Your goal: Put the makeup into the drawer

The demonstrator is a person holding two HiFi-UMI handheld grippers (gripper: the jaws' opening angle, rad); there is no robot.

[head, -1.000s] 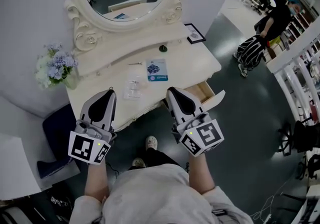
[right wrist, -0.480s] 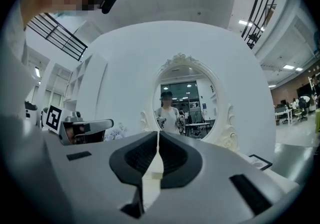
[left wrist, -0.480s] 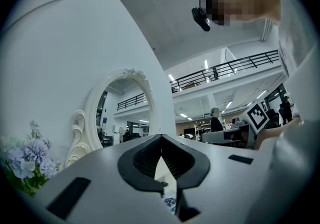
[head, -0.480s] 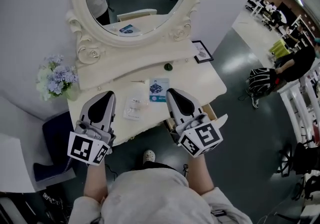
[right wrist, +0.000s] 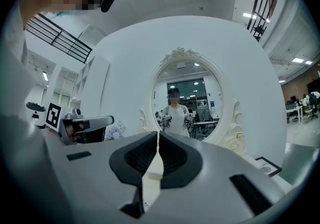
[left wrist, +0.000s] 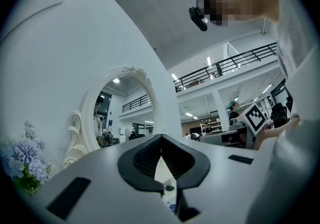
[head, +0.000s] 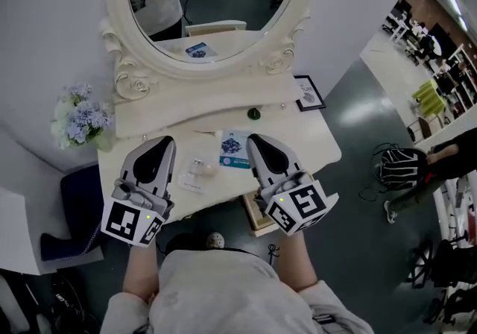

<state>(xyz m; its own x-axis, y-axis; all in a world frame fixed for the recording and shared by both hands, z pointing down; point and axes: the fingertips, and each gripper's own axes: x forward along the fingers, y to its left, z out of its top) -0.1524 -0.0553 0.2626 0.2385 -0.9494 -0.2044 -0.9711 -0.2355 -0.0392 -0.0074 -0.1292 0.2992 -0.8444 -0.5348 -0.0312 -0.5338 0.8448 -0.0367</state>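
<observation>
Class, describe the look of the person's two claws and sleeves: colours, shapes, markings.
Both the left claw and right claw are grey-white tapered shells with black ribbed pads. Each carries a cube of black-and-white square markers. The sleeves are pale grey.

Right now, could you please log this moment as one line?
left tool: shut, empty | right tool: shut, empty | blue packet: on tabletop | clear packet: on tabletop | drawer: open, under right tool

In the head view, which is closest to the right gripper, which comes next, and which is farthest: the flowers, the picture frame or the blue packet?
1. blue packet, just left of the right gripper tip.
2. picture frame, off to the back right.
3. flowers, far over on the left side.
</observation>
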